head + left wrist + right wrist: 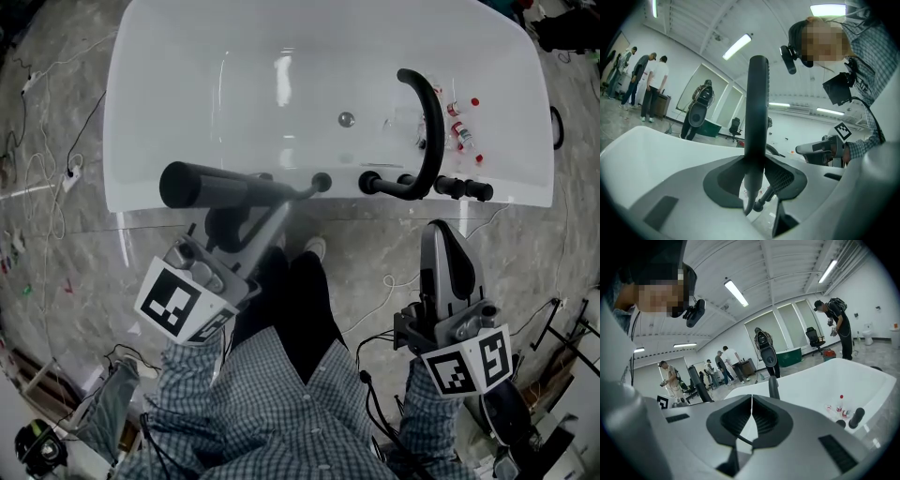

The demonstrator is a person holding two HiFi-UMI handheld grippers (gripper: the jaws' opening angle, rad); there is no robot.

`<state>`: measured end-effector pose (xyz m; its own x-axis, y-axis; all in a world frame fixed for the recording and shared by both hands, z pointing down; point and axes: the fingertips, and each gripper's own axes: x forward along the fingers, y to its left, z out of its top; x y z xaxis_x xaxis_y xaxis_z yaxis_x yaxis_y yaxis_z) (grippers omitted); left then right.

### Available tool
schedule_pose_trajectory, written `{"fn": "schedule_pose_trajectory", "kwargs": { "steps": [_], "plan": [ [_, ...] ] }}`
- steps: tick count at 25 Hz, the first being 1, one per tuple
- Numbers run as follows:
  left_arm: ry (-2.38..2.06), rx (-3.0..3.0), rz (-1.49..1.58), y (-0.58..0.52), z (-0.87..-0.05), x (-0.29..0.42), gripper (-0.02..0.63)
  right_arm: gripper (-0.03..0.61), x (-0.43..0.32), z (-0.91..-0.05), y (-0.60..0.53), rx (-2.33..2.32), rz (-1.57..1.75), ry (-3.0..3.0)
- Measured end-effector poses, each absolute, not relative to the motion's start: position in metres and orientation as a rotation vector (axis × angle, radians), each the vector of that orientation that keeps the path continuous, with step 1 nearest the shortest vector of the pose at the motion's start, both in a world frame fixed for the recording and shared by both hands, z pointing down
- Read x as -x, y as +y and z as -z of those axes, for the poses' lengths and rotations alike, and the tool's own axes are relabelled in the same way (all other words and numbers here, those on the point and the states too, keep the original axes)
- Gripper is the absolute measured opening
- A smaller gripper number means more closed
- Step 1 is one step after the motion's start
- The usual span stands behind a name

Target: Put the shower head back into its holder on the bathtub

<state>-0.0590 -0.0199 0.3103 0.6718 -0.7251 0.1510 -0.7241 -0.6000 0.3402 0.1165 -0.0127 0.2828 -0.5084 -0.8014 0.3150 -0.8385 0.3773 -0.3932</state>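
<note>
The shower head (225,185) is a black stick lying roughly level along the near rim of the white bathtub (141,112). Its long axis runs left to right, with the thick end to the left and the narrow end at a small black fitting (322,181) on the rim. The left gripper (279,204) has its jaws clenched round the middle of the stick. The right gripper (445,232) hangs over the floor just short of the rim, its jaws pressed together on nothing.

An arched black faucet (433,122) stands on the rim to the right, and red-capped bottles (461,131) lie inside the tub beside it. The floor (56,281) is grey and marbled, with cables (56,169) trailing over it. Ceiling strip lights (736,292) run across a white hall where people (726,363) stand in the background.
</note>
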Motion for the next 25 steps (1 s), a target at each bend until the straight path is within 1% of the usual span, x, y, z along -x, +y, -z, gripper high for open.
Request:
{"fn": "schedule_pose_trajectory", "kwargs": {
  "steps": [25],
  "plan": [
    [-1.1,-2.507,-0.003,-0.033,-0.389,0.04,0.138,0.017,-0.125,-0.371,0.003,-1.501,-0.9,-2.443]
  ]
}}
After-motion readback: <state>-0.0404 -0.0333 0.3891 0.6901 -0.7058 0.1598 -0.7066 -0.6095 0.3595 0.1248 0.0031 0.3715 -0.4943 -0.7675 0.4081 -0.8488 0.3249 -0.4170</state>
